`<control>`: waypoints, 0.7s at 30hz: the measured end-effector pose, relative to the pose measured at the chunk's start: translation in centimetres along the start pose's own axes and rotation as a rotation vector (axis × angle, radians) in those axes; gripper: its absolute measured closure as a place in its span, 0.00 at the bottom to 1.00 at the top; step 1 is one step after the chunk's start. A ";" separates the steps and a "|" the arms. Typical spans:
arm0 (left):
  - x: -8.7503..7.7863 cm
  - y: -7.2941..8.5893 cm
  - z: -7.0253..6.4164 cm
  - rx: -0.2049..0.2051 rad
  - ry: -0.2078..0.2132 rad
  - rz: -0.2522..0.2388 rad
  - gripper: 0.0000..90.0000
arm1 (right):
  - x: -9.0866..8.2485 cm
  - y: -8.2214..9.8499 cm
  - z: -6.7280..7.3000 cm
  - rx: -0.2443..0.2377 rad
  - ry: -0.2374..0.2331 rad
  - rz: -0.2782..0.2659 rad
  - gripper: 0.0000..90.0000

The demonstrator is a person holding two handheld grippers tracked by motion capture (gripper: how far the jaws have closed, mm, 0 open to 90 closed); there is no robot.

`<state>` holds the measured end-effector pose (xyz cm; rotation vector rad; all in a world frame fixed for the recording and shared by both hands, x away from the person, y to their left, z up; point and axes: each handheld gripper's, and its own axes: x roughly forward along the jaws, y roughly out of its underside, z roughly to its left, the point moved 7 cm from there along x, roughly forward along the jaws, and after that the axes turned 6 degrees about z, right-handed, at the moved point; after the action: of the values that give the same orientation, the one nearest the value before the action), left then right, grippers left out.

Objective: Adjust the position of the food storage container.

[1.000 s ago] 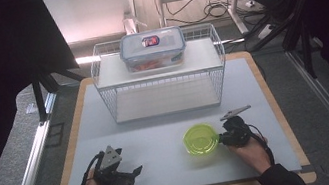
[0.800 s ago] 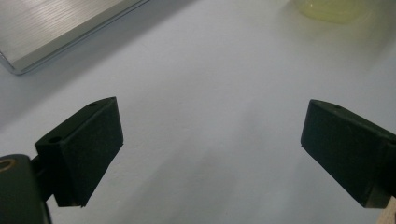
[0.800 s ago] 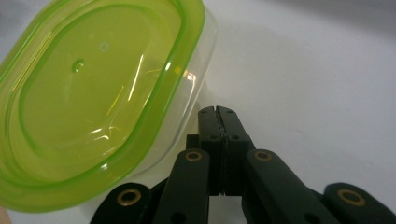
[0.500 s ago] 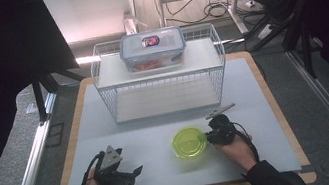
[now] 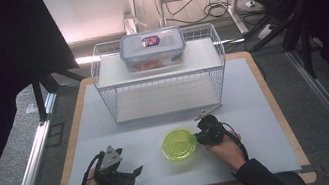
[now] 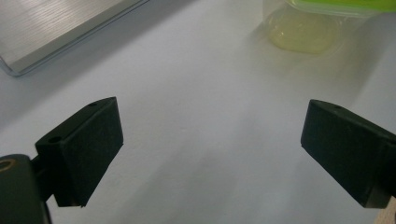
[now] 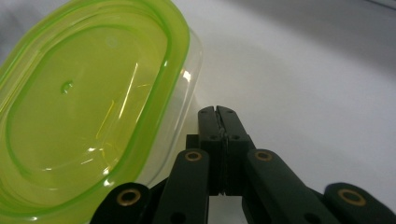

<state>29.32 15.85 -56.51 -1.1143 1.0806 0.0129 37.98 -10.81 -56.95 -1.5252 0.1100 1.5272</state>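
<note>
Pushing looks like the job in hand: the right gripper, jaws pressed together with nothing between them, sits just beside the right edge of the green-lidded container, which lies toward the left gripper, whose jaws stand wide and empty. Compared with a second ago, container and right gripper have slid leftward across the white mat.

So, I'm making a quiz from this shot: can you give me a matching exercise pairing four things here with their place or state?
Things:
1. green-lidded container
2. blue-lidded box
3. left gripper
4. right gripper

Place or state:
a. jaws wide apart, nothing between them
b. on top of the wire rack
c. jaws shut, beside the green lid
d. on the white mat, near the front

Pairs: 1-d, 2-b, 3-a, 4-c
</note>
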 end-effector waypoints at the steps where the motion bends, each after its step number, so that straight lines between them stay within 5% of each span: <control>1: 0.0 0.0 0.0 0.001 0.000 0.000 0.06 | -0.2 0.0 -0.1 -0.001 0.007 -0.003 0.99; 9: 0.0 0.0 -0.1 0.003 0.005 0.001 0.06 | -2.0 0.2 -1.5 -0.061 0.073 -0.063 0.83; 18: 0.0 0.0 -0.1 0.004 0.006 0.001 0.06 | -4.0 0.4 -2.5 -0.068 0.131 -0.119 0.43; 21: 0.1 0.0 -0.1 0.006 0.006 0.002 0.06 | -4.3 0.6 -2.9 -0.105 0.179 -0.111 0.25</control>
<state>29.26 15.72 -56.55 -1.1084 1.0862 0.0079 38.77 -15.30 -54.42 -1.7209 0.0478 1.3254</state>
